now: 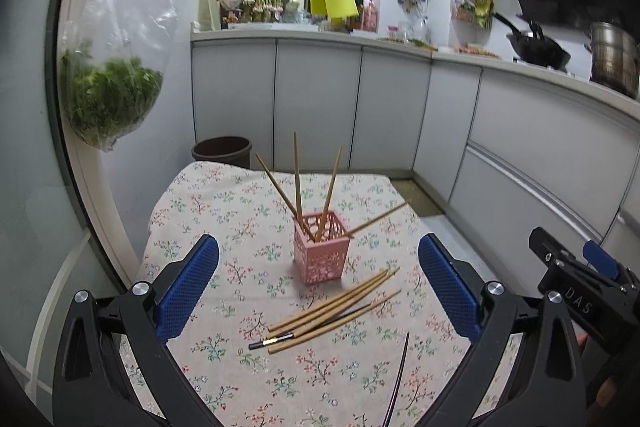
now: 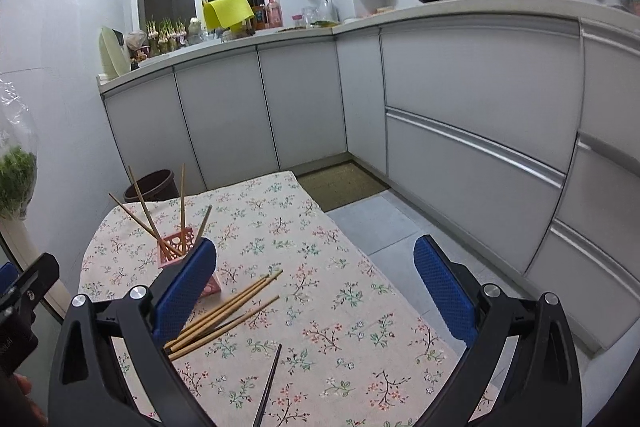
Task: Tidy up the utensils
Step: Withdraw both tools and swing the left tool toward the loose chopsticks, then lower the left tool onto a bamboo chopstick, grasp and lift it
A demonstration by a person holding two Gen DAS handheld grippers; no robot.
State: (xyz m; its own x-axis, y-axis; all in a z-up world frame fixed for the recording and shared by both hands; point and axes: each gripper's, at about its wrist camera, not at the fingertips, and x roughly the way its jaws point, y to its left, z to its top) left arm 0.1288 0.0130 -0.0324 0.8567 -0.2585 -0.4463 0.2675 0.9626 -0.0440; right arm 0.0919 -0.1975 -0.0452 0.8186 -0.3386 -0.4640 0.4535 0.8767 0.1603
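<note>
Both tongs stand released, with nothing between their blue pads. Left tongs (image 1: pixel 319 281) hover low over the table (image 1: pixel 192 195), pointing at the work; right tongs (image 2: pixel 316 287) hover beside them, a little to the right, aiming more toward the table edge and the floor.

Closest below the tongs, one dark chopstick (image 1: pixel 398 379) lies alone on the cloth, reaching toward the camera. Just ahead of the left tongs, a loose pile of wooden chopsticks (image 1: pixel 334 311) lies flat, with one more dark stick (image 1: pixel 272 341) among them. From the right view this pile sits partly behind the left pad.

Beyond the pile, near it but not touching as far as I can tell, stands the pink holder (image 1: pixel 321 253), upright. Four wooden sticks (image 1: pixel 298 179) are already in it, leaning in different directions; one leans far out to the right over the rim.

Farther away I see a bin (image 1: pixel 222 150) behind the table and the cabinets (image 1: pixel 316 103).

I judge the task as partly done: some sticks are in the holder, and the pile and the single dark stick are left to collect.
</note>
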